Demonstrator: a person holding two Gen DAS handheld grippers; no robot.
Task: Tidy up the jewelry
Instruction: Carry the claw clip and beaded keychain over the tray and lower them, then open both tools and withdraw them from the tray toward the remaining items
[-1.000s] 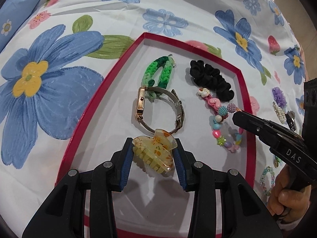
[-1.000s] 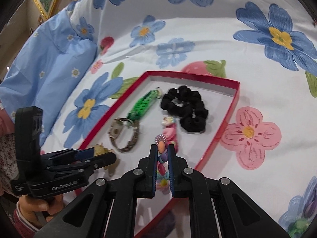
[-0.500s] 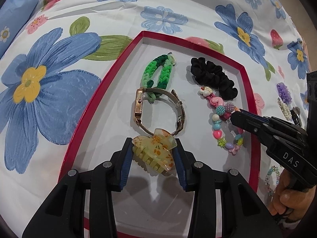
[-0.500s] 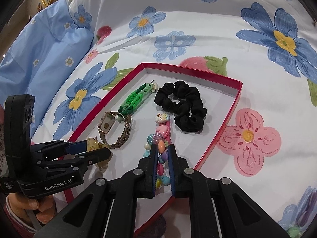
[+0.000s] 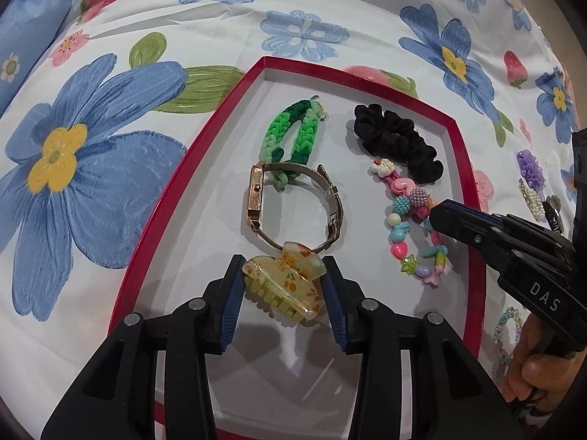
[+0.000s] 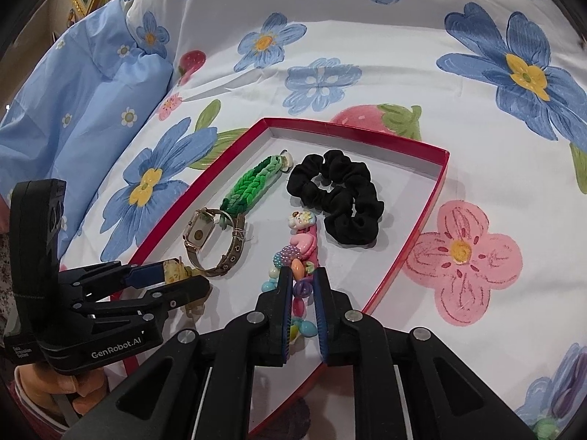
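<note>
A red-rimmed white tray (image 5: pixel 212 198) (image 6: pixel 403 190) lies on a floral sheet. It holds a green braided bracelet (image 5: pixel 290 132) (image 6: pixel 253 183), a gold watch (image 5: pixel 256 194) (image 6: pixel 200 229), a black scrunchie (image 5: pixel 396 139) (image 6: pixel 337 194) and a colourful beaded bracelet (image 5: pixel 398 249) (image 6: pixel 297 245). My left gripper (image 5: pixel 283 262) (image 6: pixel 183 275) grips a yellow hair claw clip (image 5: pixel 282 286) low over the tray's near end; its jaws are opening, but the pads still touch the clip. My right gripper (image 6: pixel 302 271) (image 5: pixel 436 211) straddles the beaded bracelet, jaws opening, with a small gap at the pads.
Right of the tray lie a purple hair piece (image 5: pixel 530 168), a pearl clip (image 5: pixel 528 198) and another beaded bracelet (image 5: pixel 508 330). A blue pillow (image 6: pixel 73 110) sits at the far left. A hand (image 5: pixel 532 366) (image 6: pixel 62 388) holds each gripper.
The right gripper's pads have parted slightly from the bead they pinched, and the beaded bracelet lies in the tray. The left gripper and clip have hardly moved.
</note>
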